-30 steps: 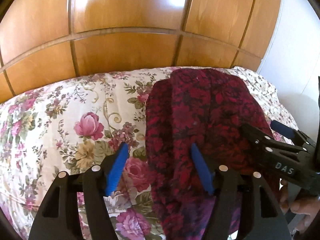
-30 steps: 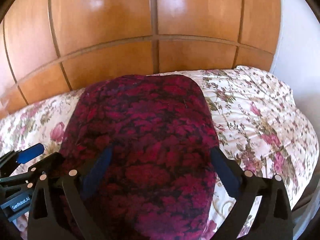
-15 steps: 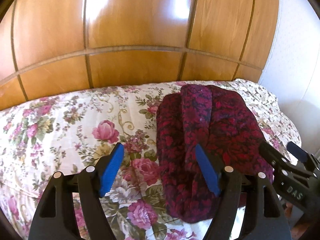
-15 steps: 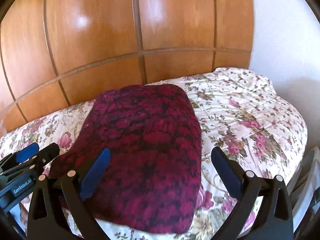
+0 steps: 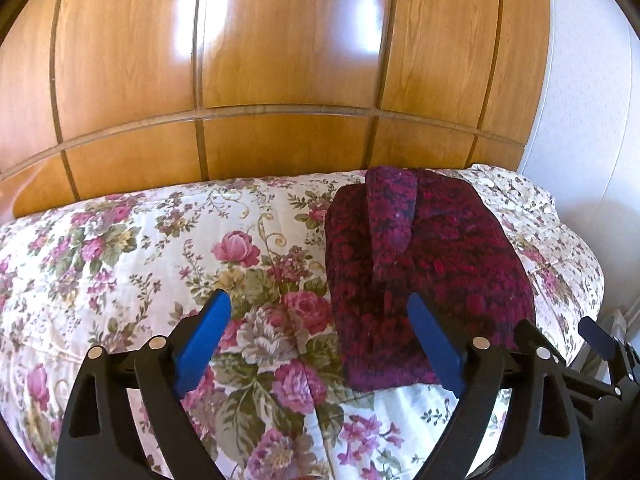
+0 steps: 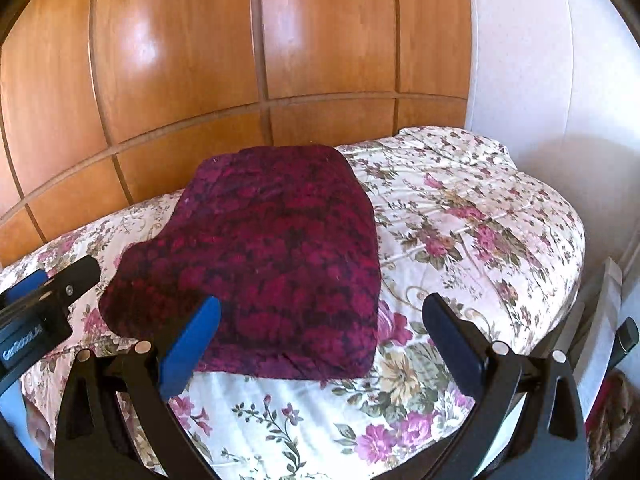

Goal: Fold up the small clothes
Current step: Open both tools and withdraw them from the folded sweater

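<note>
A dark red and black patterned garment [image 5: 424, 264] lies folded into a compact rectangle on the floral bedspread [image 5: 168, 248]; a narrow flap runs down its top. In the right wrist view the same garment [image 6: 272, 256] sits ahead and left of centre. My left gripper [image 5: 316, 320] hangs over the bedspread beside the garment's left near corner, its jaws opening with nothing between them. My right gripper [image 6: 320, 324] stands open above the garment's near right corner, holding nothing. Each gripper shows at the edge of the other's view.
A glossy wooden panelled wall [image 5: 280, 80] rises directly behind the bed. A white wall [image 6: 540, 80] closes the right side. The bedspread [image 6: 480, 220] drops off at its right edge, where a white object [image 6: 608, 304] stands beside the bed.
Both grippers have drawn back and risen from the garment, which now lies free on the bed. The left jaws have spread wider. The garment looks smaller and farther in both views.
</note>
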`<act>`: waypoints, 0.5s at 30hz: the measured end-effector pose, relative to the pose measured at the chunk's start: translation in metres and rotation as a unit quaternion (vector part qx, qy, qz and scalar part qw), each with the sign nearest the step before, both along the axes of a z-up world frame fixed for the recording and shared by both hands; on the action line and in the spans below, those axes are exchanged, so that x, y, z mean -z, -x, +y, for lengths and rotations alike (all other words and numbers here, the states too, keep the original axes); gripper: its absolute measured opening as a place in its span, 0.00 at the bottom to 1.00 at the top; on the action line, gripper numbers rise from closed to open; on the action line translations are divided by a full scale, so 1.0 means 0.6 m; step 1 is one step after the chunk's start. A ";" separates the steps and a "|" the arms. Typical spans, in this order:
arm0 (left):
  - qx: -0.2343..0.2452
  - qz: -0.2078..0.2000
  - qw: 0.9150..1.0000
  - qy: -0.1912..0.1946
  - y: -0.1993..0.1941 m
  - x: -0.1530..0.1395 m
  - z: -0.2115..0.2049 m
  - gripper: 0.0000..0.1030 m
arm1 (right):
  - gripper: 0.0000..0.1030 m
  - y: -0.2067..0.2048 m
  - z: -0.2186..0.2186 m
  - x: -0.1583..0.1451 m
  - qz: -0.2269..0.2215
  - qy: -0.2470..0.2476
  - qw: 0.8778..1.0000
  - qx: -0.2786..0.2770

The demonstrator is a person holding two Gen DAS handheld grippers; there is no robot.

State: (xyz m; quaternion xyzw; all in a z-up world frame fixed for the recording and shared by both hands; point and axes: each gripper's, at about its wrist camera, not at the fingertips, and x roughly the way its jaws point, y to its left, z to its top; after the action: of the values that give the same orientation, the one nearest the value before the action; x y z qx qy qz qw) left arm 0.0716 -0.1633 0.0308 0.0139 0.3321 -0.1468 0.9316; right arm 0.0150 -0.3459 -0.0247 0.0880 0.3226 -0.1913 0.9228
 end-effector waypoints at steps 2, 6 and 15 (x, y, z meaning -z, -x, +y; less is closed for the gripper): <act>-0.003 0.000 1.000 -0.003 0.005 0.001 0.001 0.90 | 0.98 0.002 0.003 0.000 0.000 0.001 1.000 -0.003; -0.002 -0.002 1.000 -0.003 0.010 -0.002 0.006 0.90 | 0.98 0.004 0.006 -0.003 -0.003 -0.001 1.000 -0.006; 0.000 -0.006 1.000 0.006 0.017 -0.019 0.015 0.93 | 0.98 0.004 0.013 -0.007 -0.008 0.008 1.000 -0.013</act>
State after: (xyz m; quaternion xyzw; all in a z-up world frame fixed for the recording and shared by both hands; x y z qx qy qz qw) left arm 0.0611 -0.1545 0.0423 0.0095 0.3260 -0.1489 0.9335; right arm 0.0126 -0.3380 -0.0203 0.0783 0.3147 -0.1807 0.9285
